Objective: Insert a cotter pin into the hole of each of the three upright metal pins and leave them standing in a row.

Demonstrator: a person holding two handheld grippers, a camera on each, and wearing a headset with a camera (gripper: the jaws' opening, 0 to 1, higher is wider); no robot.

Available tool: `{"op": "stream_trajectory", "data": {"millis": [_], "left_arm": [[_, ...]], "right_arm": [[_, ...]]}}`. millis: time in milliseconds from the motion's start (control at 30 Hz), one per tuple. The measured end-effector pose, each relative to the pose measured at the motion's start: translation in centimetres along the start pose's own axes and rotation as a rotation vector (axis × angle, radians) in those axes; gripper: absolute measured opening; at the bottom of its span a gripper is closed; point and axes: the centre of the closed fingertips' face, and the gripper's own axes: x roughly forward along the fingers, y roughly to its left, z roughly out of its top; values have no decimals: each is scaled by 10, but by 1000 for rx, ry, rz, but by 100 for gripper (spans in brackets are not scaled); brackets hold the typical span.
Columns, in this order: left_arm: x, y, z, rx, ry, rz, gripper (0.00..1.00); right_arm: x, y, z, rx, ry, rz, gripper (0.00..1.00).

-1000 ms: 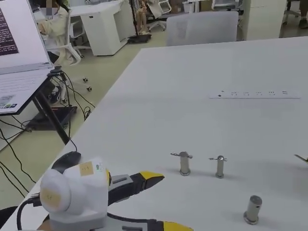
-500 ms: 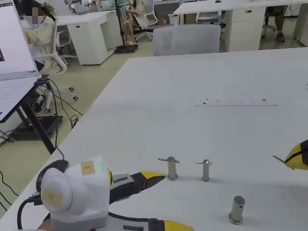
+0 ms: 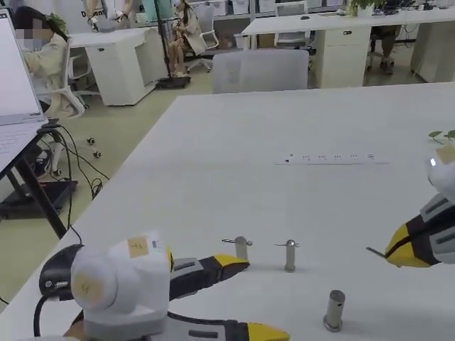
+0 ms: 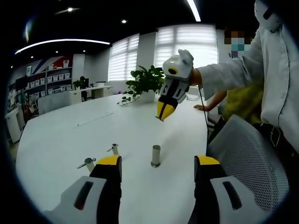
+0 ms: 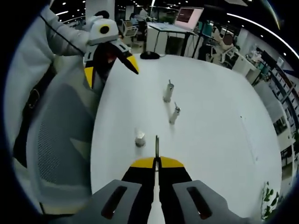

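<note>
nearest, at 7 o'clock in the head view, the left hand-held gripper (image 4: 159,162) hangs with jaws spread, holding nothing. beyond it, at 5 o'clock, the bare pin (image 3: 334,310) stands upright on the worktop (image 3: 298,192), long axis vertical; its hole is too small to make out. at 3 o'clock the right hand-held gripper (image 3: 389,253) is pressed together on the loose cotter pin (image 3: 375,251). it juts out of the tips along the jaws' line, near level, pointing toward 9 o'clock. in the right gripper view it aims at 12, the bare pin just off at 11. farther back, the middle pin (image 3: 290,256) and far pin (image 3: 242,249) stand side by side, each pinned crosswise through the top. i judge two of three done; the last insertion remains, and the bare pin sits off their line.
</note>
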Motion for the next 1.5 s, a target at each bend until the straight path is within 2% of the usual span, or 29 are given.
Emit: {"op": "stream_trajectory", "data": {"millis": [433, 600, 700, 933, 1100, 1233, 1367, 1500], "left_arm": [[8, -7, 7, 15, -16, -29, 54], [10, -12, 10, 26, -21, -47, 48], [12, -16, 13, 30, -23, -65, 41], [16, -21, 16, 53, -26, -84, 28], [17, -24, 15, 49, -21, -103, 21], [20, -26, 16, 61, -20, -108, 18], [22, -30, 13, 81, 4, -126, 12], [24, -33, 13, 90, 11, -133, 11]], "right_arm": [[12, 36, 35, -76, 6, 83, 2], [16, 45, 49, -100, 4, 106, 2], [20, 51, 55, -123, 8, 122, 2], [28, 62, 62, -157, 24, 156, 2], [31, 66, 65, -172, 27, 169, 2], [33, 69, 68, -184, 30, 180, 2], [35, 72, 71, -197, 32, 189, 2], [36, 74, 73, -213, 40, 201, 2]]}}
